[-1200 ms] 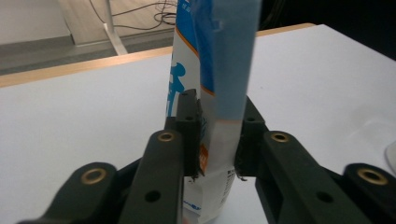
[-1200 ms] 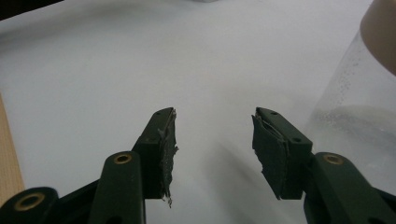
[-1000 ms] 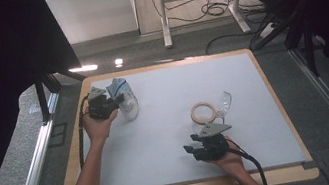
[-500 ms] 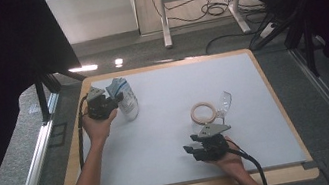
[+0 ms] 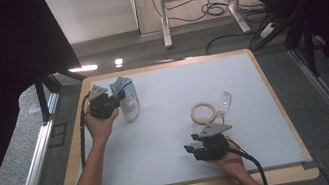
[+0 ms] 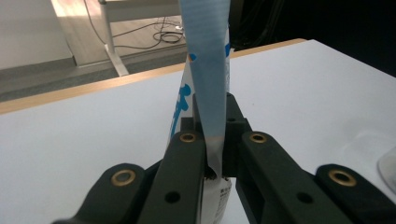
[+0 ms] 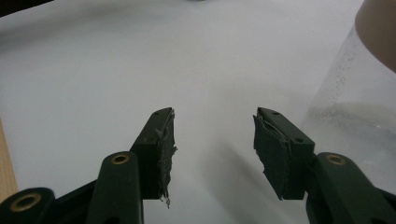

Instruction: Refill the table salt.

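Note:
A white pouch with blue print [image 5: 128,98] stands at the back left of the white mat [image 5: 167,92]. My left gripper [image 5: 114,99] is shut on its upper blue edge. In the left gripper view the pouch's thin edge [image 6: 205,56] is pinched between the jaws of the left gripper [image 6: 215,100], which have just been closing on it. My right gripper [image 5: 191,151] rests low near the front edge, pointing left. Its jaws stand open with nothing between them over bare mat [image 7: 214,126].
A tan tape ring [image 5: 203,113] lies just behind the right hand, with a clear plastic piece [image 5: 224,103] beside it. That clear piece [image 7: 355,107] rises close on the right of the right gripper view. A wooden rim [image 5: 276,104] borders the mat.

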The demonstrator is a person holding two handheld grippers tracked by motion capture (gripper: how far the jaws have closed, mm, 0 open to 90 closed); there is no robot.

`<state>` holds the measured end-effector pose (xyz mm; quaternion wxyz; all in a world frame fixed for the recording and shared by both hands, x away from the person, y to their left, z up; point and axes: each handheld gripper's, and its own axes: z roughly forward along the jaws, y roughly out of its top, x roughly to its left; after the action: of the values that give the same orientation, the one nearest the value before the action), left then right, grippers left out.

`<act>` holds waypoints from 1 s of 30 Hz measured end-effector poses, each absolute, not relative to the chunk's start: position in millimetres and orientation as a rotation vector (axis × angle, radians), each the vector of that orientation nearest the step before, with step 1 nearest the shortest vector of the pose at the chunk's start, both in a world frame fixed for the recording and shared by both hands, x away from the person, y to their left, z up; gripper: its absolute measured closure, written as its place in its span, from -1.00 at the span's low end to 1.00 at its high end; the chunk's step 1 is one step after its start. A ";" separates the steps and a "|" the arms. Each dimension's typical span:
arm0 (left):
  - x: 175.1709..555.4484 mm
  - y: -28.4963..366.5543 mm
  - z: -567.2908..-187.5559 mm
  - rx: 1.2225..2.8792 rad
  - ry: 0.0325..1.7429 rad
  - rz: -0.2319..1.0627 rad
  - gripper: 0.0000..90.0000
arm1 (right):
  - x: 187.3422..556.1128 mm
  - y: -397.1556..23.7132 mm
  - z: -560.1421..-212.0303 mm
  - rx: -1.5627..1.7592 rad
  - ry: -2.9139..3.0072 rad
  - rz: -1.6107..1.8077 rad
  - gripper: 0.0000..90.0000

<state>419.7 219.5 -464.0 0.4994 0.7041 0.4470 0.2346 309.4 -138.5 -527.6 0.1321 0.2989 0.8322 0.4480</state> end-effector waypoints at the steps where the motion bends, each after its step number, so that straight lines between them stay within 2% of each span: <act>1: 419.7 219.5 -464.0 1.703 1.081 0.567 0.99 | 309.4 -138.5 -527.6 0.867 2.415 1.300 0.07; 30: 408.9 222.8 -454.8 1.714 1.031 0.499 1.00 | 307.8 -135.5 -526.0 0.853 2.408 1.312 0.05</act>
<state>408.9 222.8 -454.8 0.5140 0.7132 0.4289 0.2077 307.8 -135.5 -526.0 0.1345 0.2942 0.8310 0.4526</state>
